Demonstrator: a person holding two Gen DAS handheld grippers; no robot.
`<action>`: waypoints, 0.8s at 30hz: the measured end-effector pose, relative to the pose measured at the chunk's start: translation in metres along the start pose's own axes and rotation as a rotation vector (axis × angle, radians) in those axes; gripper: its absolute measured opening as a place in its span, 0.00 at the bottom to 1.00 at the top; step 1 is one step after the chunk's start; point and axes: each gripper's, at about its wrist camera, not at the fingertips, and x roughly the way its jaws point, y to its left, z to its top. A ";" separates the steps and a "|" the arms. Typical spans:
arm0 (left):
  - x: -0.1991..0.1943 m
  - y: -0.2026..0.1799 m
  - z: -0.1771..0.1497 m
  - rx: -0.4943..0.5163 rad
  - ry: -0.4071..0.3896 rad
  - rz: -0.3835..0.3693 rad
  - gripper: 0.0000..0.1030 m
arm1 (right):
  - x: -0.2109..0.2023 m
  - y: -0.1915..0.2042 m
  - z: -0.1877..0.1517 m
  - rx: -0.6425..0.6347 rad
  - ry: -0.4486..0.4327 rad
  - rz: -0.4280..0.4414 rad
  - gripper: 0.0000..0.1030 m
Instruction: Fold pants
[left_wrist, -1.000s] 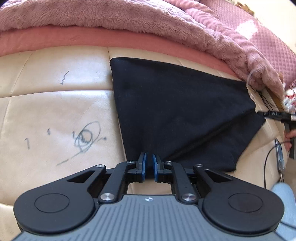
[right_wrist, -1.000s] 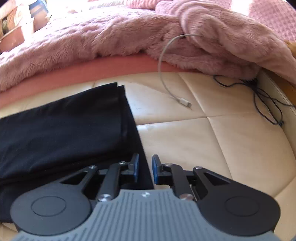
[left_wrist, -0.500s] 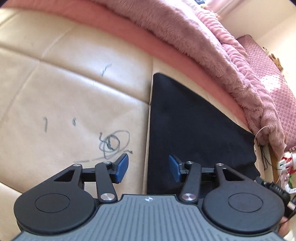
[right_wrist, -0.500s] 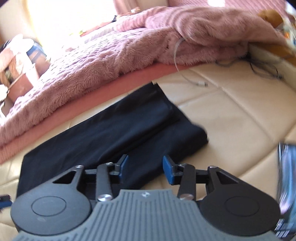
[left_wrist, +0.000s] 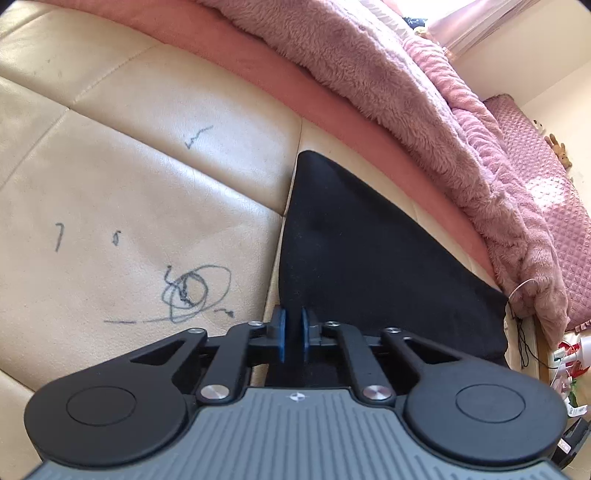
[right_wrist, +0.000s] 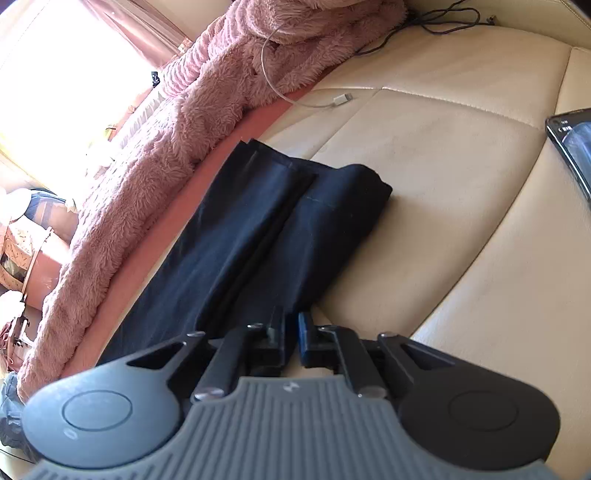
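Note:
The black pants (left_wrist: 362, 258) lie folded flat on the cream leather cushion (left_wrist: 129, 206). In the left wrist view my left gripper (left_wrist: 293, 334) is shut on the pants' near left edge. In the right wrist view the pants (right_wrist: 266, 221) run away from me as a long folded strip. My right gripper (right_wrist: 291, 338) is shut on their near right edge, with dark cloth between the blue pads.
A pink fluffy blanket (left_wrist: 406, 103) and a pink band line the far side of the cushion. Pen scribbles (left_wrist: 188, 291) mark the leather at left. A white cable (right_wrist: 332, 101), black cords (right_wrist: 443, 18) and a phone (right_wrist: 572, 140) lie at right.
Both grippers opened half a second ago and have now closed on the pants' near edge. Both views have swung and come nearer to the cloth.

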 end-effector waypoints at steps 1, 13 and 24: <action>-0.004 0.000 0.001 0.015 -0.006 0.011 0.07 | -0.002 0.003 -0.002 -0.017 0.003 -0.001 0.00; -0.090 0.077 0.027 0.112 0.020 0.207 0.07 | -0.038 0.057 -0.092 -0.077 0.295 0.088 0.00; -0.127 0.131 0.014 0.103 0.051 0.307 0.13 | -0.051 0.090 -0.163 -0.204 0.428 0.112 0.01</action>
